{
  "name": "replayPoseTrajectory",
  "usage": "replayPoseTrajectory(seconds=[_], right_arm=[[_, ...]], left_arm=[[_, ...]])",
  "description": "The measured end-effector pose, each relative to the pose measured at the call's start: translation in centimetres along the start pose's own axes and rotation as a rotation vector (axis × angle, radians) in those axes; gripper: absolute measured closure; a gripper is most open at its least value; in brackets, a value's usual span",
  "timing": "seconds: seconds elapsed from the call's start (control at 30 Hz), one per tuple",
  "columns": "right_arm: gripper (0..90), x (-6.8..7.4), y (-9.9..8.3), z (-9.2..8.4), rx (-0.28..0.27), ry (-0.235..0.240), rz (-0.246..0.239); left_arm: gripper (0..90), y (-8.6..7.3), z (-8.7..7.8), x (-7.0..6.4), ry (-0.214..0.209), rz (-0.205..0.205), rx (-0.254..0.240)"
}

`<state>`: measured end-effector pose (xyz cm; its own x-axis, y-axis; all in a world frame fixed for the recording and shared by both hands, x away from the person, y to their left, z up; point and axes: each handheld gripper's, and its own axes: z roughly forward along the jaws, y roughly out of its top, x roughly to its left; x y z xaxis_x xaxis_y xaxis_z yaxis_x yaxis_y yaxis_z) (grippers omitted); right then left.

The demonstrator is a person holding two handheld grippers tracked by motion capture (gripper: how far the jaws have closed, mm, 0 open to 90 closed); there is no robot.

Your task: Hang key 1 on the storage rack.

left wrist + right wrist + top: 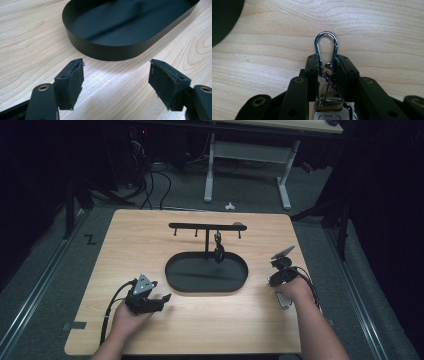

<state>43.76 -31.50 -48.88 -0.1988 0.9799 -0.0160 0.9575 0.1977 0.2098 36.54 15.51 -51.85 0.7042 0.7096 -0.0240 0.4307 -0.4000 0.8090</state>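
Nearest the person, the left gripper [116,82] rests low over the table [150,330] w/ jaws spread wide and nothing between them, pointing at the black oval tray [107,51]. On the right side, the right gripper [327,67] has its jaws closed in on a keychain's carabiner clip [326,47]: pads press its lower half, loop end pokes out past the tips, chain and tag trail back between the jaws. The clip looks to be lying on the tabletop, near the tray's right end.

Further off, the hook rack [206,226] stands from the tray; one dark keychain [218,251] already hangs there. Judged progress: grab made, approx. midway; lift and hang on a free hook are left.
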Motion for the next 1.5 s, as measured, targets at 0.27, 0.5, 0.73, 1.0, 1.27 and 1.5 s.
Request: replayPoseTrajectory(seconds=[0.27, 0.5, 0.73, 1.0, 1.27, 1.5], right_arm=[[75.6, 0.5, -0.2, 0.0, -0.019, -0.018, -0.035], [76.0, 0.8, -0.3, 0.0, -0.031, -0.040, -0.066], [82.2, 1.2, -0.4, -0.3, -0.040, -0.062, -0.107], [83.6, 1.3, -0.4, -0.3, -0.052, -0.049, -0.120], [82.8, 1.5, -0.2, -0.2, -0.036, -0.045, -0.136], [80.8, 1.6, 0.4, -0.1, -0.013, -0.040, -0.162]], left_arm=[[28.9, 0.0, 0.1, 0.0, -0.002, 0.001, 0.003], [28.8, 0.0, 0.1, 0.0, -0.001, 0.001, 0.002], [28.9, 0.0, 0.2, 0.0, -0.004, 0.002, 0.006], [29.0, -0.1, 0.3, -0.1, -0.006, 0.007, 0.015], [29.0, -0.1, 0.3, -0.1, -0.010, 0.009, 0.015], [29.0, -0.1, 0.4, -0.1, -0.011, 0.010, 0.018]])
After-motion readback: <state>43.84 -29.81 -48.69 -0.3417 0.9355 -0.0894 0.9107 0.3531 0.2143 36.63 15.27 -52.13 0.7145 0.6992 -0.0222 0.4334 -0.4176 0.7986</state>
